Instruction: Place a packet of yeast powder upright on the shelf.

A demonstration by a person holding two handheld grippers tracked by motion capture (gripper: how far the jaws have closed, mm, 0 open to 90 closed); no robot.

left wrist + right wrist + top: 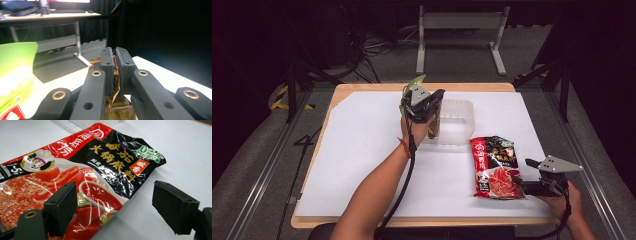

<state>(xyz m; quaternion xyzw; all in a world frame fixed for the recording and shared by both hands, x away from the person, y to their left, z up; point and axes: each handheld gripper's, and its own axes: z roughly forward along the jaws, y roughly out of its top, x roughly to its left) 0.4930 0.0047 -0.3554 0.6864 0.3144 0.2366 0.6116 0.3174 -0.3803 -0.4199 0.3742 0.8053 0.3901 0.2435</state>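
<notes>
Right gripper (521, 186) is seen nearest the camera at the bottom-right edge of the surface (362, 165), fingers (62, 207) spread wide with nothing held, one finger lapped over the near corner of the red-and-black sauce pouch (496, 166). The pouch is laid flat just beside the fingers, long axis running away from the person toward the clear plastic tub (455, 120); glossy, crinkled, tomato print, near end toward the right gripper. Right hand judged the nearer one for the pick-up. Left gripper (432, 107) is raised at the tub's left rim, fingers (107, 67) clamped on a gold foil packet (115, 100); a green packet (15, 75) is seen beside it.
</notes>
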